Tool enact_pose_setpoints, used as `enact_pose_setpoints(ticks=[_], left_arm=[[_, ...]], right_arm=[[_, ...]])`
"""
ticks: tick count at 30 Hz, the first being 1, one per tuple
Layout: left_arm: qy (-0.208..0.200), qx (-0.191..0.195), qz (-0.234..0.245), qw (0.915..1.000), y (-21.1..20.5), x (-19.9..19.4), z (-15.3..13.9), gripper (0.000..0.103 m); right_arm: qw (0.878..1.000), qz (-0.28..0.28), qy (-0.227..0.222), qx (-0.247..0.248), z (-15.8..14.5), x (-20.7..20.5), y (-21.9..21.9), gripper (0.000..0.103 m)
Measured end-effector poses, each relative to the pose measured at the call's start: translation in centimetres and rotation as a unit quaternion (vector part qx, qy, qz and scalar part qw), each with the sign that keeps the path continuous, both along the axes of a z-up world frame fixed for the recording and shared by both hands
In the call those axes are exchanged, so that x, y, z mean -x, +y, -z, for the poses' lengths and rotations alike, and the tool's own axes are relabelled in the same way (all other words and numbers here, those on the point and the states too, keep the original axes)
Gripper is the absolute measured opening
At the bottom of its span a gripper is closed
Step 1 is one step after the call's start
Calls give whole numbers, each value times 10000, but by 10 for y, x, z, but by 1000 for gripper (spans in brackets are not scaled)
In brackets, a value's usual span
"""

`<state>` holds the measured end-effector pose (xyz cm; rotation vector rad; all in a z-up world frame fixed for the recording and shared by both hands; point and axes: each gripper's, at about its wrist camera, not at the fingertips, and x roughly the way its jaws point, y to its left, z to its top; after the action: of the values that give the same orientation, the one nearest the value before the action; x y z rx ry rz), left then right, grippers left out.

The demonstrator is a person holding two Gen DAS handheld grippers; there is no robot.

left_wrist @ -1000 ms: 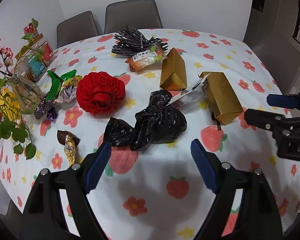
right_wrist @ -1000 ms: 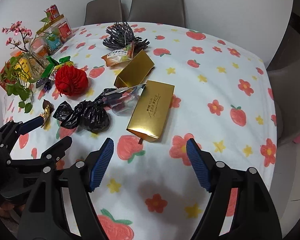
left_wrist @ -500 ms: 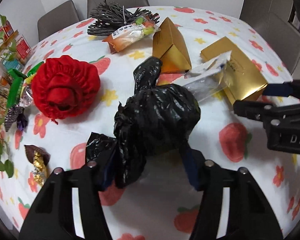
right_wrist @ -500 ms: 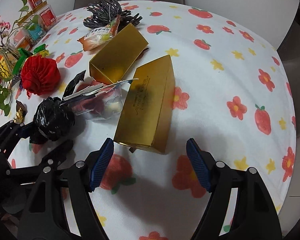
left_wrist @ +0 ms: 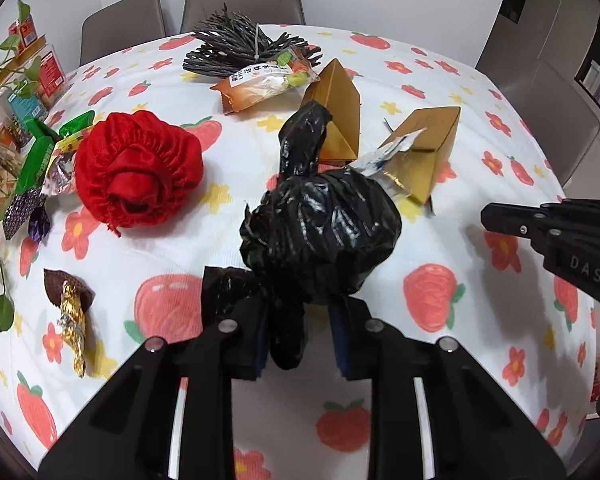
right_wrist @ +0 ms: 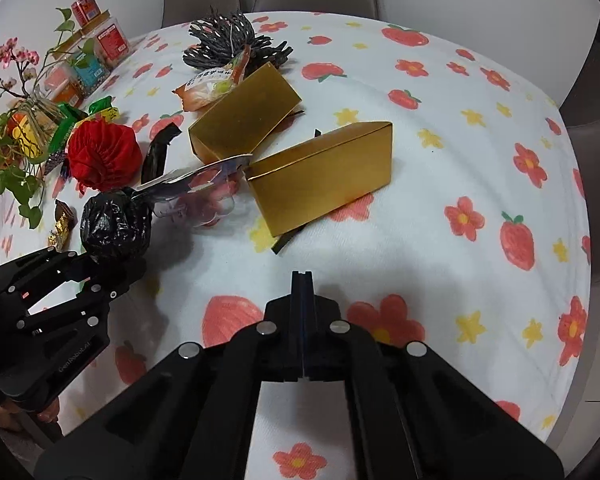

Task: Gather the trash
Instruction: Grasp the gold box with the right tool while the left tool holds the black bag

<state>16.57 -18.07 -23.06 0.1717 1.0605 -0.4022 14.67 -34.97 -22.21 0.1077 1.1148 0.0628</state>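
Two grippers work over the flowered tablecloth. The left gripper pinches the lower end of a black trash bag, its fingers drawn close on the crumpled plastic. The right gripper has its blue pads pressed flat together and holds nothing. The bag is glossy, wrinkled and balled up, with one twisted tail sticking upward; it sits near the table's middle, just in front of a clear plastic wrapper. Two gold boxes lie beyond it, beside one red fabric flower and one snack packet.
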Motion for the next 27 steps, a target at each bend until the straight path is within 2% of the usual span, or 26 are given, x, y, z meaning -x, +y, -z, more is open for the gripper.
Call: enact_pose_setpoints(ticks=[5, 6, 8, 9, 10, 17, 22, 27], left_arm=[[-27, 100, -53, 9999, 5, 7, -8, 26], [-34, 111, -65, 9999, 6, 9, -9, 26], [-58, 122, -86, 9999, 9, 11, -11, 26], [-68, 123, -96, 9999, 10, 11, -12, 26], [-74, 119, -107, 9998, 11, 12, -13, 26], [-40, 88, -189, 9998, 18, 14, -9, 26], [-15, 79, -235, 9997, 24, 12, -8, 26], [-26, 87, -237, 9997, 28, 9, -9, 26]], right_arm=[[9999, 156, -60, -37, -5, 3, -3, 0], [9998, 170, -104, -51, -7, 3, -4, 3], [9994, 270, -195, -117, -10, -2, -6, 30], [9989, 359, -298, -110, -13, -5, -7, 56], [9983, 422, -405, -79, -16, -8, -8, 63], [9962, 681, -527, -85, -20, -46, -2, 63], [9958, 889, -232, 44, 1, -67, -2, 63], [9964, 845, 21, 68, 18, -67, 1, 64]])
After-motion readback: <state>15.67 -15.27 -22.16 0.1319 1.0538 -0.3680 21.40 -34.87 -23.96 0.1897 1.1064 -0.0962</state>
